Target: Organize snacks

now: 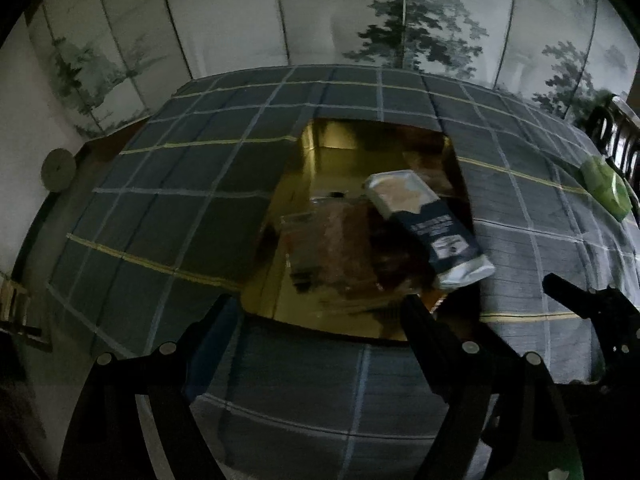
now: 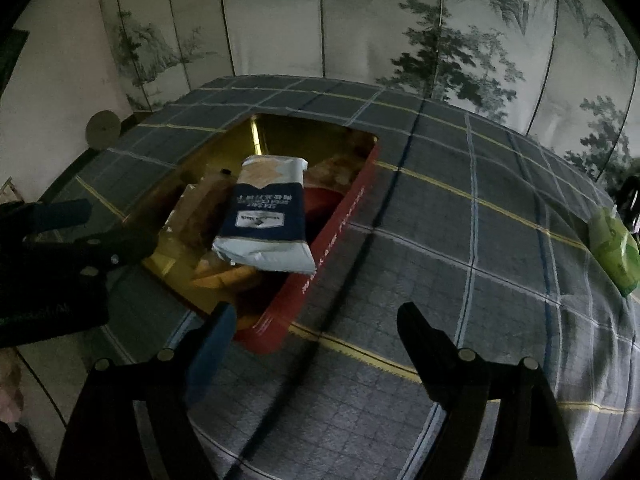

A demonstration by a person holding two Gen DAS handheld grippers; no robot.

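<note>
A red tin box [image 2: 344, 224] with a gold inside [image 1: 320, 160] lies open on the checked tablecloth. A blue-and-white snack packet [image 2: 266, 220] lies on top of other snacks in it, and shows in the left wrist view [image 1: 428, 224] beside a clear packet of brown snacks [image 1: 340, 256]. A green snack packet [image 2: 612, 248] lies apart at the right table edge, also in the left wrist view [image 1: 606, 190]. My left gripper [image 1: 316, 320] is open and empty at the tin's near edge. My right gripper [image 2: 316, 324] is open and empty beside the tin's near right corner.
The checked tablecloth [image 1: 160, 216] covers the table. A folding screen painted with trees [image 2: 400, 32] stands behind it. A dark wooden chair back [image 1: 612, 132] is at the far right. The left gripper shows in the right wrist view [image 2: 80, 232] left of the tin.
</note>
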